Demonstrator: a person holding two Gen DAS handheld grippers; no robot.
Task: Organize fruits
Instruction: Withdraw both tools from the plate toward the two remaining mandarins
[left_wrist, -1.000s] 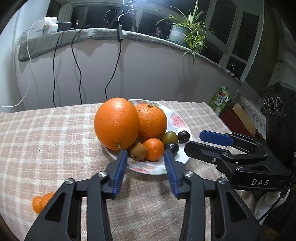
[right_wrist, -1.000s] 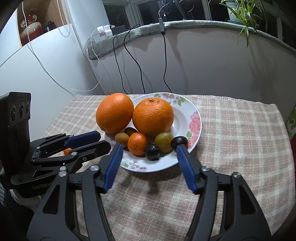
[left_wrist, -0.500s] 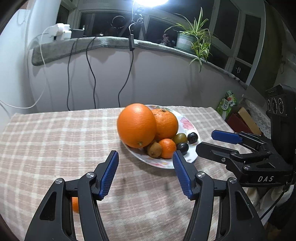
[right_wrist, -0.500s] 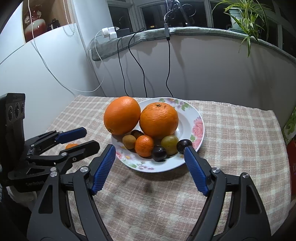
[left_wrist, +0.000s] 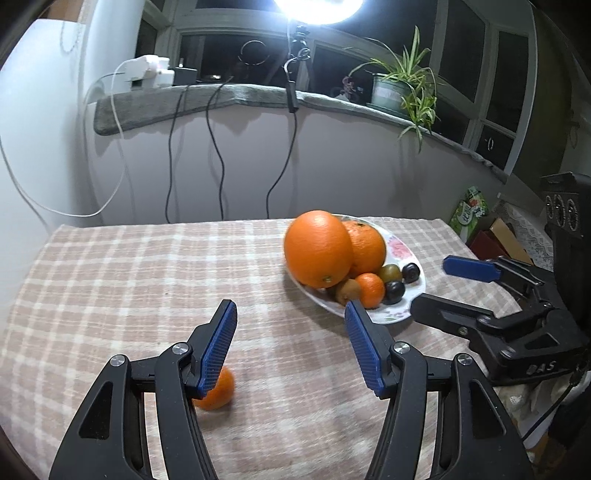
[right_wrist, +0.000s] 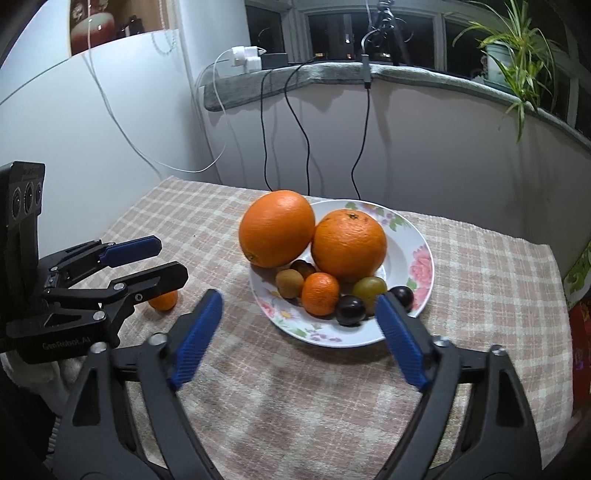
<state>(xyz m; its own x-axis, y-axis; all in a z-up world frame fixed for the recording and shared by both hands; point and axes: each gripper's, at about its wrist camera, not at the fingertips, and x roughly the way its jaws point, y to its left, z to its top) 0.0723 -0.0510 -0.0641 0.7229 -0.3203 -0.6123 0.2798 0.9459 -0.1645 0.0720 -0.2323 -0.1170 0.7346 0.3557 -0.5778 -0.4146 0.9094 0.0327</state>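
Note:
A flowered white plate (right_wrist: 413, 258) (left_wrist: 397, 314) holds two large oranges (right_wrist: 277, 233) (right_wrist: 349, 245), a small mandarin (right_wrist: 320, 294), a kiwi, a green fruit and dark plums. A loose mandarin (left_wrist: 216, 391) (right_wrist: 163, 300) lies on the checked cloth, left of the plate. My left gripper (left_wrist: 291, 341) is open and empty above the cloth, its left finger partly hiding the loose mandarin. My right gripper (right_wrist: 299, 334) is open and empty, hovering just in front of the plate.
The table edge runs along the left and right. Boxes and a green carton (left_wrist: 471, 214) stand to the right of the table. Cables hang down the back wall (right_wrist: 306, 129). A potted plant (left_wrist: 391, 90) sits on the sill.
Both grippers have drawn back and up from the plate and opened wider. The left gripper swung left, bringing the loose mandarin under its left finger.

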